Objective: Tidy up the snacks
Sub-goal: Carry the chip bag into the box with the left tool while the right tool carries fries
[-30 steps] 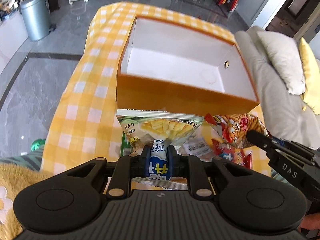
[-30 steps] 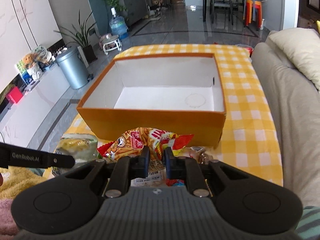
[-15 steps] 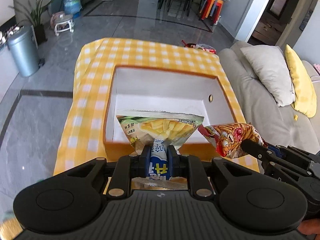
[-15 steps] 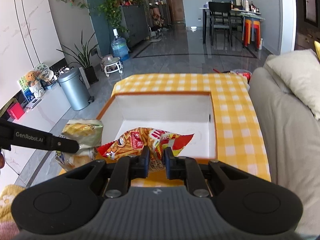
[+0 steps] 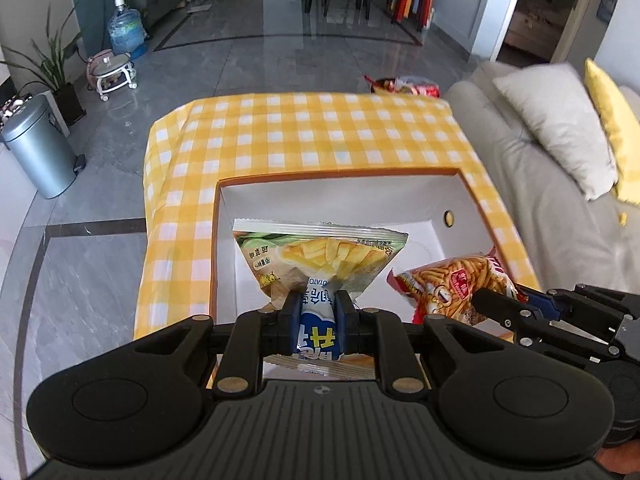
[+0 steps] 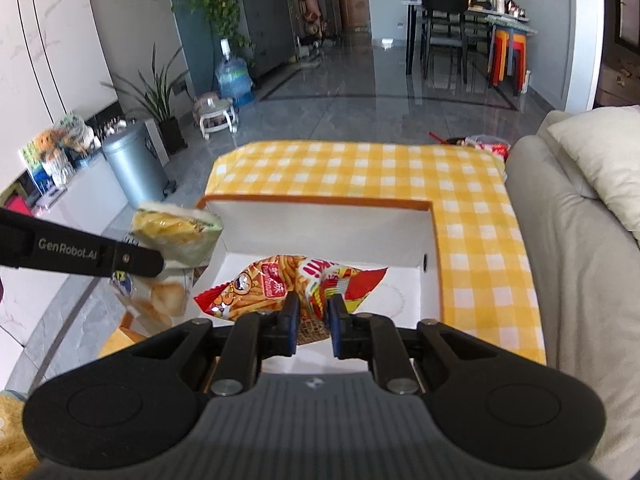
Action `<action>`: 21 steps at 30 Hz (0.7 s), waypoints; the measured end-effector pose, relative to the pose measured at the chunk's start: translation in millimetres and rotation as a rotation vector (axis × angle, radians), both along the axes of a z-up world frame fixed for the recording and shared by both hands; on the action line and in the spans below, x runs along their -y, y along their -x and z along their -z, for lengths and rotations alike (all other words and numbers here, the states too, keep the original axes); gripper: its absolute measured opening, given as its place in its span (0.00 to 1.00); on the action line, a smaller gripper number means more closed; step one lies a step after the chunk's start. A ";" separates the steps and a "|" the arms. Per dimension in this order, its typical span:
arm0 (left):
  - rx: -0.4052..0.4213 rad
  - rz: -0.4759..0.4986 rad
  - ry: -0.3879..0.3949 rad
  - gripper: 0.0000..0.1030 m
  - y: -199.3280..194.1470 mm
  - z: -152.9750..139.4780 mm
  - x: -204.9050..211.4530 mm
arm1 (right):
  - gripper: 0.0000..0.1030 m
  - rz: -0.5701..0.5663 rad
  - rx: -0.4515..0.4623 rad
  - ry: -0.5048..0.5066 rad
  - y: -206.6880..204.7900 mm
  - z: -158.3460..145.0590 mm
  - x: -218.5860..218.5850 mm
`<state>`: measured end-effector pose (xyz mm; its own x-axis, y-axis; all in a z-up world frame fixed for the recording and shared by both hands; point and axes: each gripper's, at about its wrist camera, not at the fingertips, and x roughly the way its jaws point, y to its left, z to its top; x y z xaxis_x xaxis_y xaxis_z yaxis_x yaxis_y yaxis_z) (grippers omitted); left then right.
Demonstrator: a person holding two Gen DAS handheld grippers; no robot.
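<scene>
Green bag [image 5: 320, 258]: light, air-filled foil pouch with crisps inside; soft, crushable, slick film. Judged fragile in content, not in wrapper.
Green bag, grip point: pinched mid-body, so the film bunches at the pads and the sealed top edge fans out above. A flat seam would likely hold with less crushing.
Green bag, place: centre of the left wrist view, hanging over the white floor of the box [image 5: 218, 248], left half.
Red bag [image 6: 292, 286]: similar light, puffy pouch of stick snacks; same slippery film; likely to swing when carried.
Red bag, grip point: clamped at a crumpled fold near its lower middle; both ends stick out sideways.
Red bag, place: centre of the right wrist view, over the box floor, right of the green bag.
Left gripper [image 5: 319, 310]: jaws closed tight on the green bag, pads dented into the film.
Right gripper [image 6: 313, 312]: jaws closed on the red bag, a narrow gap filled by folded film.
Pose, left: tilted steeply down, over the near wall of the box.
Pose, right: tilted down less steeply, beside the left gripper, apart from it.
Box: orange outside, white inside, nothing on the visible floor; sits on a yellow checked cloth [image 6: 360, 168].
Release risk: judged low; the bags are light and should fall flat.
</scene>
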<state>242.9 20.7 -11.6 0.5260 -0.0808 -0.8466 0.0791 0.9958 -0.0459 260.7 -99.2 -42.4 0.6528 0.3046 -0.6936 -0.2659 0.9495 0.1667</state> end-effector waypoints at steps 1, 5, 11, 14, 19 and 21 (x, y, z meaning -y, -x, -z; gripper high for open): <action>-0.012 0.008 -0.006 0.19 -3.9 3.9 0.4 | 0.11 -0.005 -0.009 0.006 -4.2 3.1 -3.0; -0.075 0.041 -0.048 0.19 -21.4 22.8 3.5 | 0.11 -0.037 -0.078 0.037 -23.5 23.3 -11.8; -0.154 0.069 -0.089 0.19 -36.9 48.4 7.2 | 0.11 -0.060 -0.182 0.056 -43.5 51.2 -18.6; -0.189 0.081 -0.103 0.19 -42.7 58.7 9.3 | 0.11 -0.074 -0.224 0.061 -50.7 61.8 -22.8; -0.238 0.110 -0.137 0.19 -49.4 74.7 14.2 | 0.11 -0.091 -0.289 0.062 -59.6 79.4 -27.1; -0.258 0.119 -0.142 0.19 -50.4 80.7 15.5 | 0.11 -0.099 -0.308 0.068 -61.4 85.4 -29.3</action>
<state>293.3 5.2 -92.3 0.2861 -0.0003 -0.9582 0.1997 0.9781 0.0593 322.1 -69.9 -127.9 0.3785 0.3017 -0.8750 -0.3042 0.9334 0.1903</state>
